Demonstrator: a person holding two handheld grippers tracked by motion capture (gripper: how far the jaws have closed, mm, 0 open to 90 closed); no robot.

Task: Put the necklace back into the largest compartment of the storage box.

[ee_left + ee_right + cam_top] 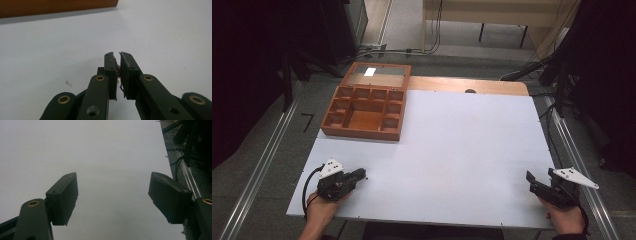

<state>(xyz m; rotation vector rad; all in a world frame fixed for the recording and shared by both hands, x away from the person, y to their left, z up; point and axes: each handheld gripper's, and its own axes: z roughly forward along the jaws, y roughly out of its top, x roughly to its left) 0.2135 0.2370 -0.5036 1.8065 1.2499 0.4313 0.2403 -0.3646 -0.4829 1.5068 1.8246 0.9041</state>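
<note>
Resting on the white table (pixel 447 150), the left gripper (pixel 361 174) had its jaws shut on nothing, near the wooden compartment box (pixel 366 107); the right gripper (pixel 530 178) stood wide open, empty.

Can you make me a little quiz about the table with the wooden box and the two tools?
1. True or false: the wooden box has its lid open.
2. Which tool has its jaws shut: the left tool or the right tool?
3. Where does the box sit on the white table: A) far left corner, B) middle, C) near right corner?

Key
1. True; the lid leans back and the empty compartments show.
2. The left tool; its jaws almost meet with nothing between them, while the right tool's jaws stand wide apart.
3. A.
</note>
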